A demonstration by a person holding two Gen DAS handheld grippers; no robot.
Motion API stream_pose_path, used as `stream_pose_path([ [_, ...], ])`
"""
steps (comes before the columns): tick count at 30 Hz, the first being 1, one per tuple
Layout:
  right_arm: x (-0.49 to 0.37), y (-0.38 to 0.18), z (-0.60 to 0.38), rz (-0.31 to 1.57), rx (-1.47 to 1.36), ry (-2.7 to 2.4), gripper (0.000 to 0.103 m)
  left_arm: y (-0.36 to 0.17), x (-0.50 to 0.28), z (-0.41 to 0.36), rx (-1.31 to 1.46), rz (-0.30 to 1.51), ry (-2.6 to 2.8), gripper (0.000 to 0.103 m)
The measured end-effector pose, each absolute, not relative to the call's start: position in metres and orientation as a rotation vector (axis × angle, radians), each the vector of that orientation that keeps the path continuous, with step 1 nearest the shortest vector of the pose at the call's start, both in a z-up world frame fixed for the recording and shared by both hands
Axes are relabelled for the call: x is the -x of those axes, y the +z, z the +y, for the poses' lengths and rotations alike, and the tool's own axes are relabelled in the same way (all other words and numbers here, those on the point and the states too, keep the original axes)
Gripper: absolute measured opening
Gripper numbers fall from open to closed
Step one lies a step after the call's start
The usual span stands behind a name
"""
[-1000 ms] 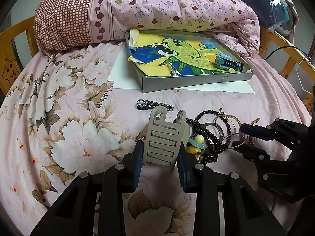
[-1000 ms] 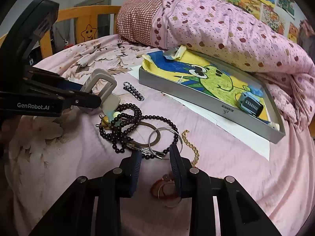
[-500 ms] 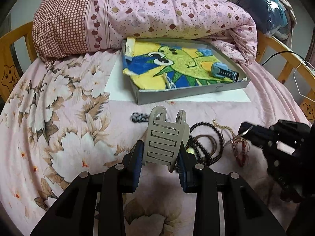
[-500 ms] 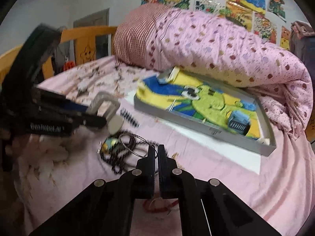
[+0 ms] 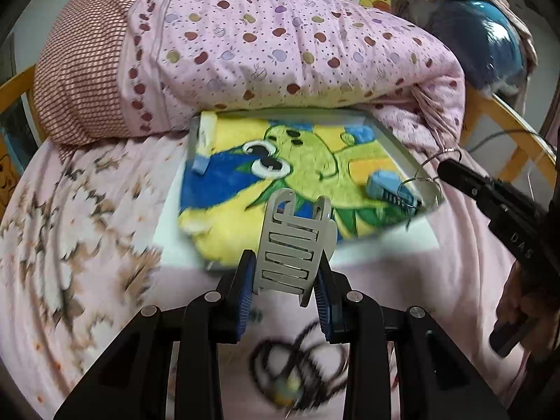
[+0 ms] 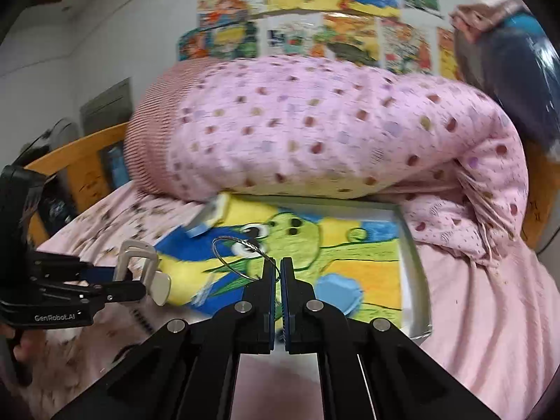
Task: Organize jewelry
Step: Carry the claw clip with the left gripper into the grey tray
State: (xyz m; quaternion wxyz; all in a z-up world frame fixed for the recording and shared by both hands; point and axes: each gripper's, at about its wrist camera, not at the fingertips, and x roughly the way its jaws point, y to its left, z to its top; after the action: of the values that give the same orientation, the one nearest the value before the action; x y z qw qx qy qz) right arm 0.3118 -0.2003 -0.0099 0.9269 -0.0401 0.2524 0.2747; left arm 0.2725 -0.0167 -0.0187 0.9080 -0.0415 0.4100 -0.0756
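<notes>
My left claw (image 5: 285,280) is clamped on a grey slotted clip (image 5: 295,245), one blue pad on each side, clip standing upright between them. My right claw (image 6: 278,273) is pressed nearly together, pinching a thin wire ring (image 6: 238,255) at the tips; the ring sticks up and to the left of the pads.

Grey tray (image 6: 414,266) sits directly ahead of both claws, lined with a yellow/green/blue drawing (image 6: 315,245). From the right wrist view the ring hangs over the drawing. A blue box-like item (image 5: 392,189) lies in the tray, ahead and right of my left claw; edges blurred.

Dark bead strands (image 5: 297,360) lie on the pink bedsheet (image 5: 87,245) below and just behind my left pads, heavy motion blur, can't separate individual pieces.

Rolled pink spotted quilt (image 5: 280,42) beyond the tray, touching its far edge. My right claw shows at the right of the left view, tip over the tray's right rim.
</notes>
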Motion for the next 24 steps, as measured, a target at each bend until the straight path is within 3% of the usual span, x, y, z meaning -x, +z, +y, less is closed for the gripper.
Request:
stream_pose_path([
  [17,-0.358,-0.059,-0.217,0.675,-0.021,0.498,0.005,-0.070,-0.347,-0.046,0.141,0.986,-0.172,0.028],
  [18,-0.359,-0.059,-0.217,0.684,-0.015,0.490,0.008,-0.071,-0.347,-0.045,0.149,0.987,-0.180,0.028],
  [22,-0.360,-0.058,-0.220,0.695,-0.011,0.471,0.048,-0.068,-0.344,-0.043,0.164,0.980,-0.182,0.029],
  [24,-0.359,-0.054,-0.221,0.693,-0.009,0.473,0.049,-0.065,-0.342,-0.041,0.172,0.978,-0.175,0.032],
])
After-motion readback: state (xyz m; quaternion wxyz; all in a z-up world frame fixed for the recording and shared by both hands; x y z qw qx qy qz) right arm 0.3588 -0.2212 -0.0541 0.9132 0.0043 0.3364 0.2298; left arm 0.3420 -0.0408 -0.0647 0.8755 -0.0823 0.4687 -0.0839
